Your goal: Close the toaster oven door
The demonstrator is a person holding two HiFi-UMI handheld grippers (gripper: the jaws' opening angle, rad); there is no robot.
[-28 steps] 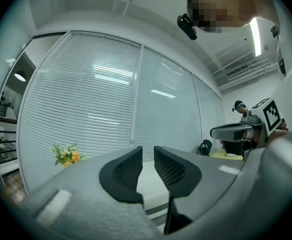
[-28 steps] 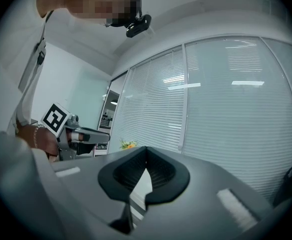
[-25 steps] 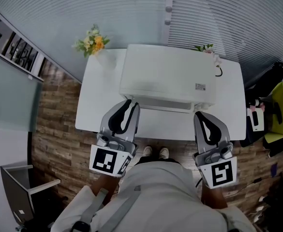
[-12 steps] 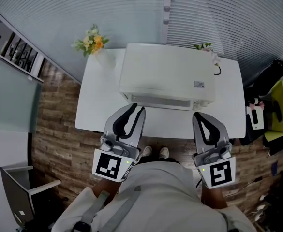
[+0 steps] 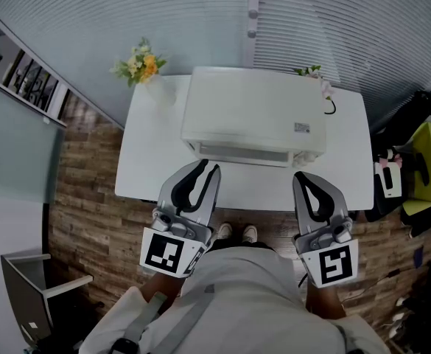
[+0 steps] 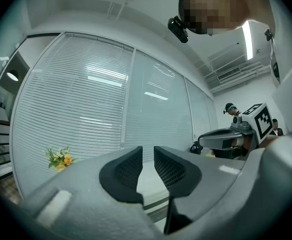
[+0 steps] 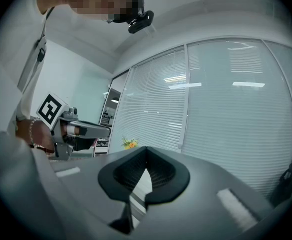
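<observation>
Toaster oven (image 5: 253,115) sits toward the far side of the white table (image 5: 145,161), both grippers in front of it and clear of it.

The toaster oven's door (image 5: 246,154) faces the person and looks folded up against the front, though the steep head view does not show whether it is fully seated. The left gripper (image 5: 203,166) hovers just before the oven's front left corner, its jaws released with a plain gap between the pads (image 6: 126,170) and nothing in that gap. The right gripper (image 5: 304,176) hangs just before the oven's front right corner, apart from it, its jaws clenched together at the tips and empty. A bunch of yellow flowers (image 5: 143,63) stands beyond the oven's back left corner, and window blinds (image 5: 200,13) hang behind the oven.
</observation>
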